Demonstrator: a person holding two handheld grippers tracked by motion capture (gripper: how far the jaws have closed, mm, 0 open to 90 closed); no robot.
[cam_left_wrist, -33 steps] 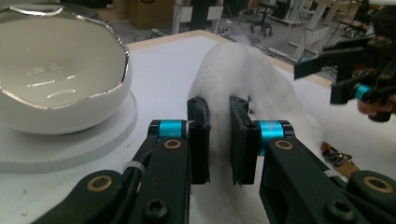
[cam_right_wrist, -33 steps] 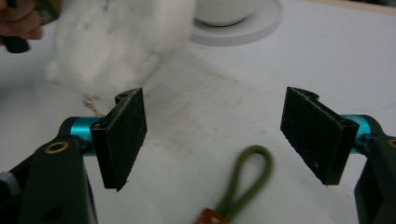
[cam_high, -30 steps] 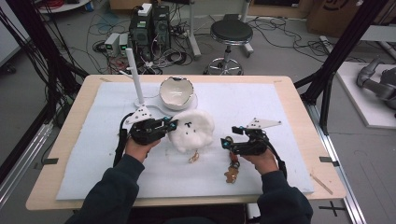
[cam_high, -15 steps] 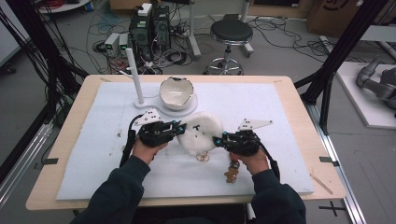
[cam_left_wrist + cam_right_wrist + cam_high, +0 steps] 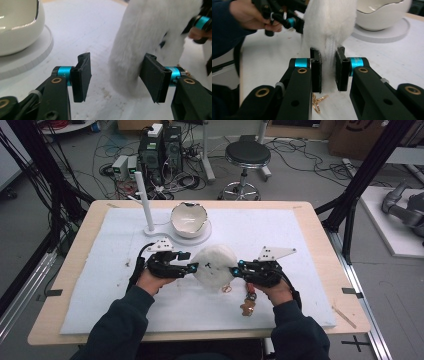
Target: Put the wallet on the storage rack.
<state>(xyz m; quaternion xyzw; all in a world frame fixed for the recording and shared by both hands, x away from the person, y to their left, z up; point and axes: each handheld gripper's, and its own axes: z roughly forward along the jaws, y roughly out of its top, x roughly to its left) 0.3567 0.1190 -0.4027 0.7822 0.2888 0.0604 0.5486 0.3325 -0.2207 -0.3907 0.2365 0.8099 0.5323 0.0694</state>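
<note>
The white pouch (image 5: 215, 266) is fluffy, long-piled plush, matt and soft-looking, with a white woven zip tape (image 5: 330, 53) down its edge; a gold ring (image 5: 318, 102) below it looks like polished metal; the bowl (image 5: 188, 219) near the table's far edge is glossy, smooth glazed white (ceramic by its shine), on a matt white round base (image 5: 202, 236); the table (image 5: 320, 232) shows pale wood at its rim under a matt, faintly rough white sheet (image 5: 280, 227); each gripper's jaw pads are matt black, with shiny blue metal collars (image 5: 63, 70) and brass-coloured rivets (image 5: 302, 70).
</note>
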